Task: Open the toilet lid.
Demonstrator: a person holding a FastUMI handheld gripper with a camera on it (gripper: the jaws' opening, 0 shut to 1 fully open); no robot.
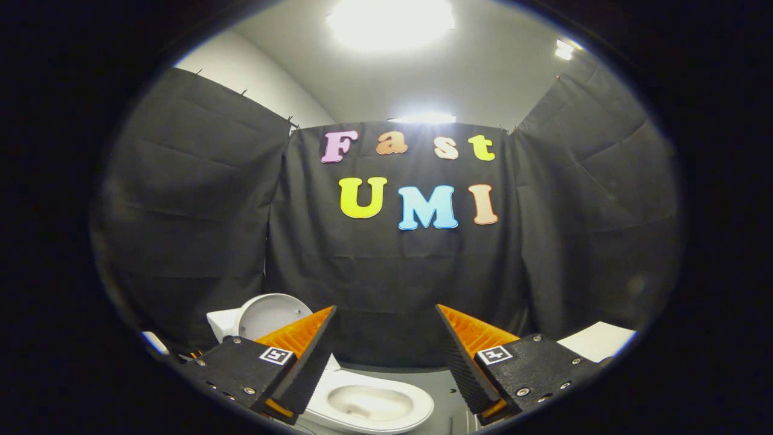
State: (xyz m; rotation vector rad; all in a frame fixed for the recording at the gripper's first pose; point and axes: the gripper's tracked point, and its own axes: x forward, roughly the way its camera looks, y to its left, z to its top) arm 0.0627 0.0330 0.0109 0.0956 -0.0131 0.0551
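Below the fingers sits the toilet, lid already upright behind the bowl. Gripper hangs above it, spread wide, holding nothing. Lid looks light, rigid, slick plastic; its rim is the grip spot.

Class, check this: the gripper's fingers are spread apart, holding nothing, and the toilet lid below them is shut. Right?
Not quite. The gripper view shows the toilet lid raised, leaving the bowl uncovered. The gripper is indeed spread apart, holding nothing.
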